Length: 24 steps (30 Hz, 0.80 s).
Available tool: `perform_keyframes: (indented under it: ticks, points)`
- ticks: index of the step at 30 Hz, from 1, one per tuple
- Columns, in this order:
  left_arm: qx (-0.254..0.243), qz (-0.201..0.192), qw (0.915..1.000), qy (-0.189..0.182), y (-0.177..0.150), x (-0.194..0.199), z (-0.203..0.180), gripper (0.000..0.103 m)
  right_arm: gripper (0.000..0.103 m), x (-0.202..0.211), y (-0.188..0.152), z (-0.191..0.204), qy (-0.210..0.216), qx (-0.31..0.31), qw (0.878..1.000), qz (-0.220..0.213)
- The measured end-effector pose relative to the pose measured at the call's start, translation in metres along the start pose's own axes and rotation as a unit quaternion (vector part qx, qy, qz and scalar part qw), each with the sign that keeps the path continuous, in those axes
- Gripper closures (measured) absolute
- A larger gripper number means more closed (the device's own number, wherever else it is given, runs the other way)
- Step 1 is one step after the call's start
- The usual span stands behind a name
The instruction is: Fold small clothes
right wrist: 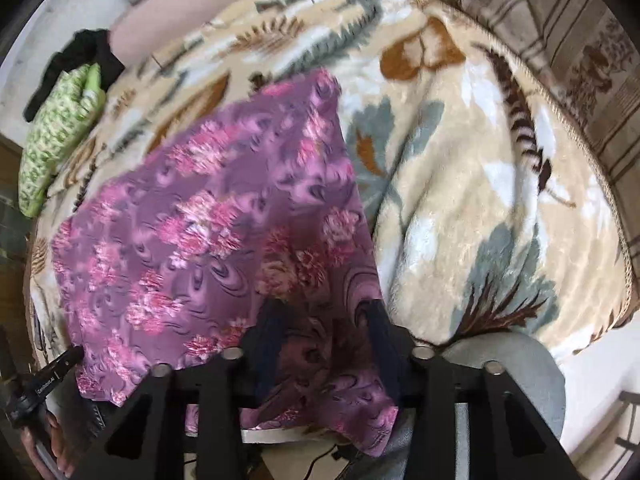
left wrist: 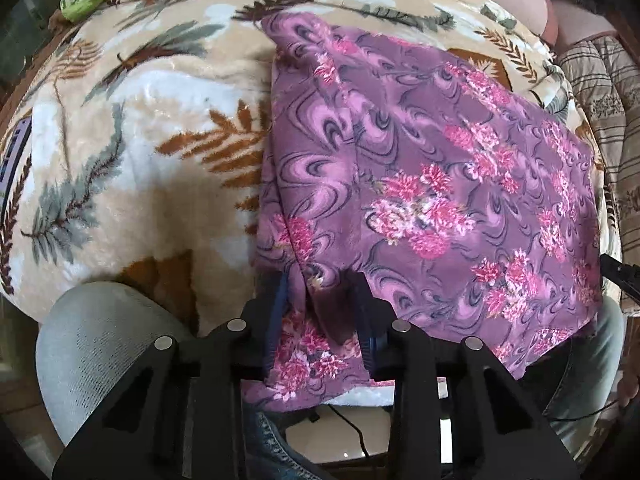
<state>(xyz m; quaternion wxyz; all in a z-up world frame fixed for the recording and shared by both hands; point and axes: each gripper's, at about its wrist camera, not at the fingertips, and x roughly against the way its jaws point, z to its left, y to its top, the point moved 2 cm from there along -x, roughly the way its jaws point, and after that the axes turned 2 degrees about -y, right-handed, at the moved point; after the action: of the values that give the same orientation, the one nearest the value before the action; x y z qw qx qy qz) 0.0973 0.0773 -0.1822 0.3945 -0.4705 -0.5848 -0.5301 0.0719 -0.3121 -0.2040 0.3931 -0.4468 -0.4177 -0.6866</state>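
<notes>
I'm hovering both claws over one purple floral cloth point(left wrist: 420, 184), lying ahead on the leaf blanket point(left wrist: 132, 152). My left claw point(left wrist: 322, 308) and right claw point(right wrist: 326, 340) are each standing partly open with its near edge between the fingers, not pinching.

Purple garment point(left wrist: 420, 184) printed with pink flower clusters and darker swirls, spread nearly flat on a leaf-patterned blanket point(left wrist: 140, 128). Its near hem hangs over the blanket's front edge; a shallow lengthwise fold runs along one side. The far corners lie flat.
</notes>
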Motion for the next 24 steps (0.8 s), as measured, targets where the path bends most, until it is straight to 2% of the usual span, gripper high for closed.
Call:
perform_keyframes:
  ticks: [3, 4, 6, 7, 8, 9, 10, 13, 17, 19, 21, 22, 23, 24]
  points:
    - [0.004, 0.008, 0.9999, -0.008, -0.002, -0.006, 0.006, 0.071, 0.067, -0.007, -0.003, -0.002, -0.024, 0.007, 1.000, 0.006]
    - [0.014, 0.011, 0.9998, -0.013, -0.001, -0.008, 0.010, 0.071, 0.067, -0.012, -0.003, -0.004, -0.015, 0.002, 1.000, 0.011]
    - [0.023, 0.010, 0.9994, -0.023, 0.003, -0.008, 0.008, 0.071, 0.067, -0.022, -0.005, -0.008, 0.050, -0.016, 0.998, 0.020]
    - [0.024, 0.008, 0.9994, -0.025, 0.003, -0.008, 0.008, 0.071, 0.066, -0.026, -0.006, -0.009, 0.059, -0.021, 0.998, 0.024]
    - [0.022, 0.008, 0.9995, -0.023, 0.003, -0.008, 0.008, 0.080, 0.065, -0.033, -0.007, -0.013, 0.054, -0.033, 0.997, 0.033]
    - [0.019, 0.009, 0.9996, -0.019, 0.002, -0.007, 0.007, 0.094, 0.065, -0.036, -0.007, -0.016, 0.060, -0.041, 0.997, 0.035]
    - [0.016, 0.008, 0.9997, -0.018, 0.001, -0.005, 0.006, 0.094, 0.065, -0.036, -0.007, -0.016, 0.064, -0.043, 0.996, 0.033]
    - [0.017, -0.004, 0.9993, -0.034, -0.001, 0.011, 0.006, 0.096, 0.096, -0.023, -0.009, -0.016, 0.074, -0.040, 0.996, 0.025]
    - [0.016, -0.006, 0.9965, -0.081, -0.006, 0.042, 0.011, 0.097, 0.098, 0.025, -0.017, -0.013, 0.066, -0.022, 0.998, -0.013]
    - [0.013, -0.008, 0.9955, -0.093, -0.006, 0.053, 0.014, 0.099, 0.098, 0.048, -0.024, -0.010, 0.052, -0.010, 0.998, -0.028]
    - [0.003, -0.005, 0.9979, -0.065, -0.006, 0.053, 0.018, 0.103, 0.098, 0.056, -0.028, -0.013, 0.030, 0.003, 0.999, -0.033]
    - [-0.006, -0.002, 0.9997, -0.023, -0.007, 0.044, 0.022, 0.103, 0.098, 0.051, -0.024, -0.014, 0.019, 0.005, 0.999, -0.030]
    - [0.000, 0.011, 0.9999, -0.013, -0.009, 0.033, 0.027, 0.103, 0.098, 0.040, -0.026, -0.015, 0.000, 0.007, 1.000, -0.021]
    - [0.014, 0.030, 0.9991, -0.027, -0.011, 0.020, 0.030, 0.103, 0.098, 0.023, -0.026, -0.016, -0.011, 0.004, 1.000, -0.004]
